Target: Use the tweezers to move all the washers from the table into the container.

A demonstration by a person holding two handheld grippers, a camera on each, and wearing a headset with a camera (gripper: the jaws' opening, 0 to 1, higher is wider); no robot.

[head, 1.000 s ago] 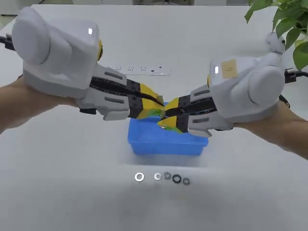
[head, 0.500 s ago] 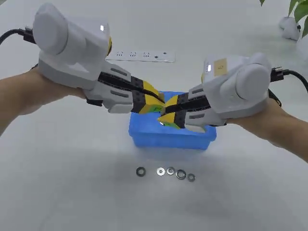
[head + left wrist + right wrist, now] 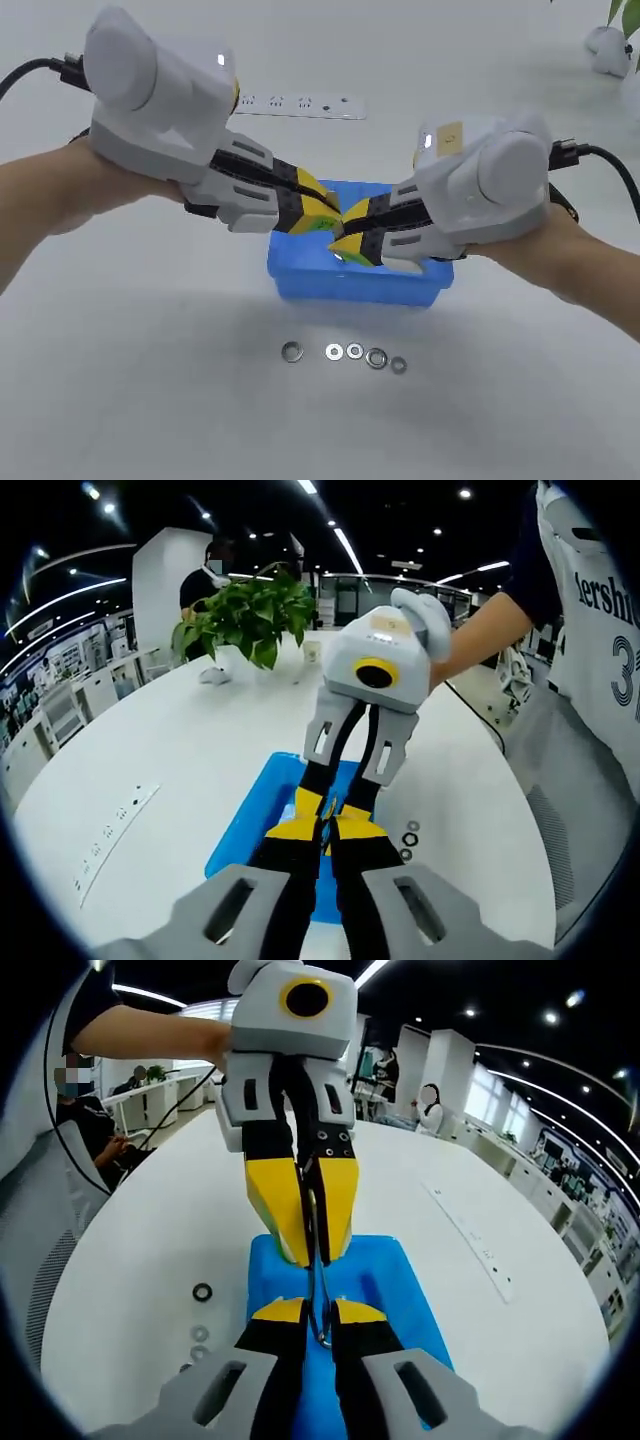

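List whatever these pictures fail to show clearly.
Inside of the container: head view, the left gripper and right gripper cover it, so its contents are unseen.
Far end of the tweezers: right gripper view, hidden between the left gripper's jaws.
Right gripper's hold on the tweezers: right gripper view, its jaws stand nearly together, contact unclear.
The washers: left gripper view, too small to count.

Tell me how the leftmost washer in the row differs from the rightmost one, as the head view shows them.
The leftmost washer looks larger than the rightmost washer. The leftmost washer lies apart from the others by a clear gap, while the rightmost washer sits close to its neighbour. Both lie flat on the white table, in front of the blue container and not yet in it.
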